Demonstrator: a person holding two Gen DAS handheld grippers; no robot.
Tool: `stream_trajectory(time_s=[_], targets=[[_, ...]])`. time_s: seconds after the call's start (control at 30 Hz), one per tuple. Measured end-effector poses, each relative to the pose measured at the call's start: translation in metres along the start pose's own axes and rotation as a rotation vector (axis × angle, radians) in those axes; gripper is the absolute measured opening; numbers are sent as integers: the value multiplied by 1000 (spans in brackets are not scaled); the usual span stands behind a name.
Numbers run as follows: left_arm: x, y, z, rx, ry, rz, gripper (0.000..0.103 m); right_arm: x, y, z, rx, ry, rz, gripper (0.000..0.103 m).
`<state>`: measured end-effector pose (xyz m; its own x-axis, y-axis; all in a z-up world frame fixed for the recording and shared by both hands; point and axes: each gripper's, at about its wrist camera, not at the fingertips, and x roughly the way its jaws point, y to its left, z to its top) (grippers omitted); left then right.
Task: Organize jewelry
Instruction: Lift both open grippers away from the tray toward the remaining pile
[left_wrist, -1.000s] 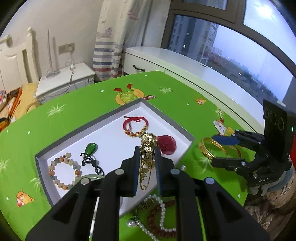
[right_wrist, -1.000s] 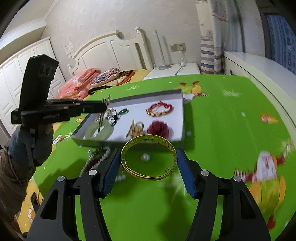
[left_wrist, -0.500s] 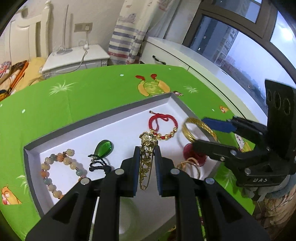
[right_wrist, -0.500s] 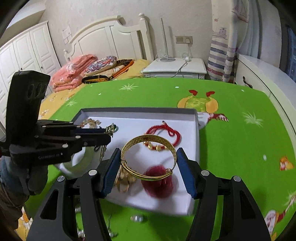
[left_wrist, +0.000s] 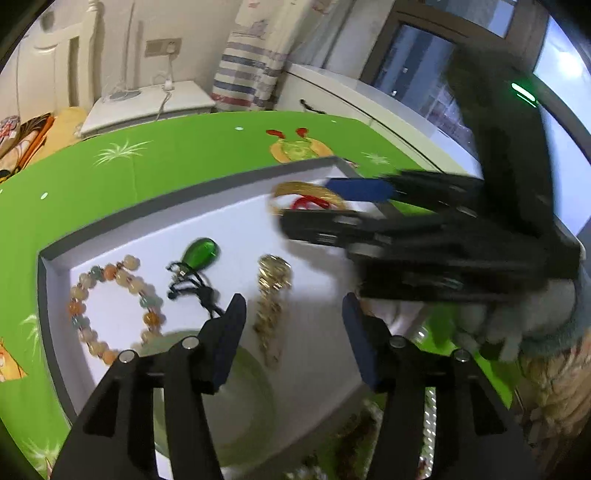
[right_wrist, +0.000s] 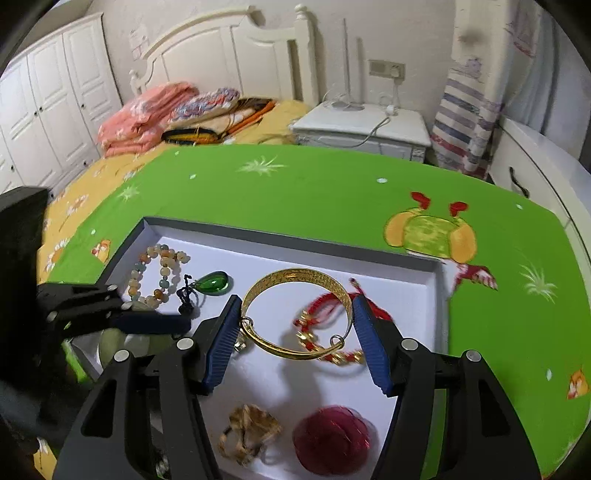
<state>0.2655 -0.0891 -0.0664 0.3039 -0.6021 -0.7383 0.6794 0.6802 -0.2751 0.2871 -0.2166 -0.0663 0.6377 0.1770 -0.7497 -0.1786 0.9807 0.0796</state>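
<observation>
Bed (right_wrist: 207, 122) at ten o'clock, wardrobe (right_wrist: 48, 110) left of it; nightstand (right_wrist: 362, 129) at twelve; striped curtain (right_wrist: 469, 110) at one o'clock.

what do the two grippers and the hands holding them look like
Both grippers, left and right, are matte black plastic with silver screws and two flat fingers faced with ribbed blue pads. The right one carries a tall black block with a green light. Its hand wears a pale grey-green glove. No cables show.

no legible text, labels, brands, numbers or signs appear in either view; motion blur obscures gripper markings.
</observation>
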Motion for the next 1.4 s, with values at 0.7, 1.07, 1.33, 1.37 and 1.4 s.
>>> stream_trajectory(time_s=[0.7,1.07,1.33,1.37,1.4], targets=[[-101,-20,-77,-68,-190,344,97,-85,21,-24,-20,-156,20,70],[-139,-12,-143,-215,-276,626,97,-135,17,-159,172,-179,63,70],[-132,-5,-152,-253,-286,653,97,-130,56,-189,83,-121,58,70],[-133,-5,-152,-252,-292,648,97,-129,60,-188,68,-122,57,70],[-131,-4,-153,-249,-285,636,97,-129,66,-187,54,-126,59,70]])
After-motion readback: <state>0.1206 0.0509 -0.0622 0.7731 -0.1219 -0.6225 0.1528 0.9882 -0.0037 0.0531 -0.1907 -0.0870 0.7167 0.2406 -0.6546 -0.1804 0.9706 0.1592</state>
